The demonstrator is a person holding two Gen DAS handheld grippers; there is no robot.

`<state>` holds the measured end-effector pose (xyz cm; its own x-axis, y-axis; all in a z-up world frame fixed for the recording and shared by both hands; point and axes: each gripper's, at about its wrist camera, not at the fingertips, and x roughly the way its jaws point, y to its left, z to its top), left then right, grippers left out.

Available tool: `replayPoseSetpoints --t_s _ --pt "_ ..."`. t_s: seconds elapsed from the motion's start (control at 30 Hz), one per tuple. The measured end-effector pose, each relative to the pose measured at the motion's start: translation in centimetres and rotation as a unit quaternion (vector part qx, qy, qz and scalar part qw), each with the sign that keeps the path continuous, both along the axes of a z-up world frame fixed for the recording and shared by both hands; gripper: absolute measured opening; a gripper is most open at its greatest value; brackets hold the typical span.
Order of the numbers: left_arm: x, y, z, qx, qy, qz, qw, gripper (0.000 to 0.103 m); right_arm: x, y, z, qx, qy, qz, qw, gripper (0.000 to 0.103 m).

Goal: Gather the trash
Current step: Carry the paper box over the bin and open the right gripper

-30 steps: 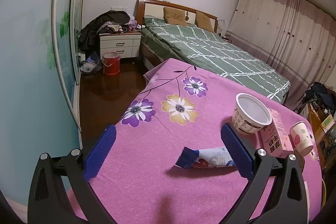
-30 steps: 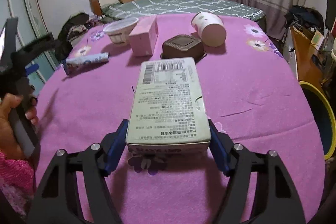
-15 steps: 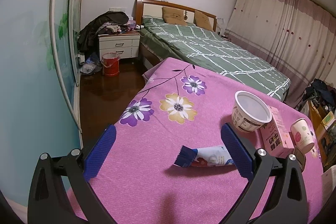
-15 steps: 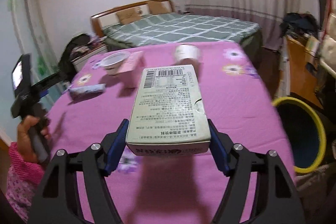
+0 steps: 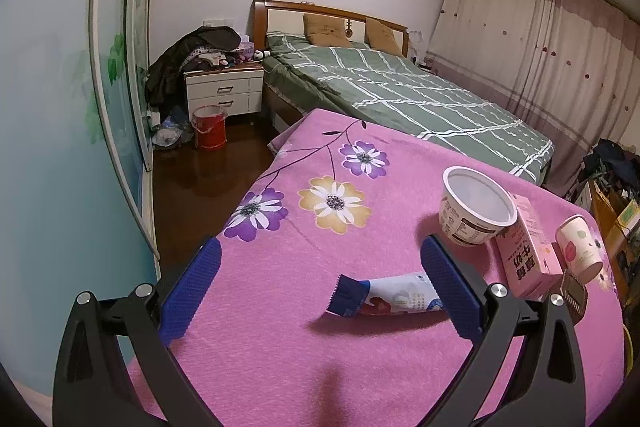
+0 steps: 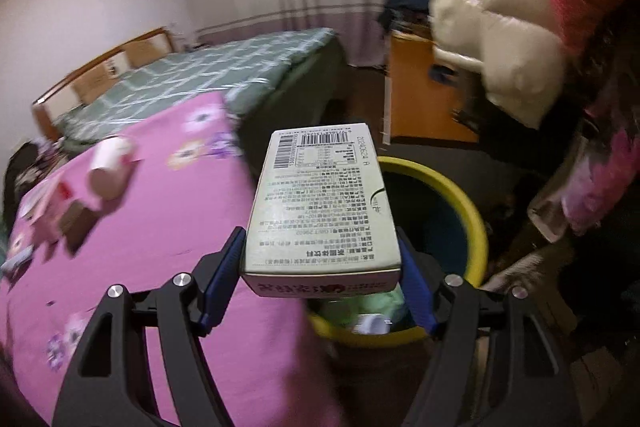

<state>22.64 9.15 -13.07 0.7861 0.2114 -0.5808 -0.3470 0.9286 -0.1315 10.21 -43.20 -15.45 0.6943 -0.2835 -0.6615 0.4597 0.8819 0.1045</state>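
Observation:
My right gripper is shut on a pale green carton with a barcode on top. The carton hangs over the near rim of a yellow-rimmed bin that stands on the floor beside the pink flowered table. My left gripper hovers open above the pink table. A blue and white snack wrapper lies near its right finger. Behind that stand a white tub, a pink milk carton, a paper cup and a brown box.
A bed with a green checked cover lies beyond the table, with a white nightstand and a red bucket on the dark floor at left. Beside the bin are a wooden cabinet and a white puffy jacket.
My right gripper has swung right with the carton, off the table and over the bin, rolling as it went. The left gripper has stayed still and open.

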Motion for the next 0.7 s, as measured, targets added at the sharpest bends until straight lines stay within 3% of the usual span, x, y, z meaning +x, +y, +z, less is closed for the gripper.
replayPoseSetpoints --t_s 0.13,0.3,0.47,0.7 --pt "0.1 -0.2 0.0 0.001 0.002 -0.004 1.0 0.098 0.6 -1.7 -1.2 -0.006 0.024 -0.025 0.999 0.069" --pt "0.1 -0.4 -0.1 0.003 0.004 -0.006 1.0 0.098 0.5 -1.8 -0.8 -0.017 0.004 -0.04 0.999 0.077" --pt "0.1 -0.5 0.0 0.004 0.004 -0.008 1.0 0.098 0.1 1.5 0.1 -0.011 -0.048 0.013 0.999 0.077" --pt "0.2 -1.2 0.0 0.01 0.002 -0.029 0.9995 0.098 1.2 6.6 0.2 -0.038 -0.058 0.075 0.995 0.077"
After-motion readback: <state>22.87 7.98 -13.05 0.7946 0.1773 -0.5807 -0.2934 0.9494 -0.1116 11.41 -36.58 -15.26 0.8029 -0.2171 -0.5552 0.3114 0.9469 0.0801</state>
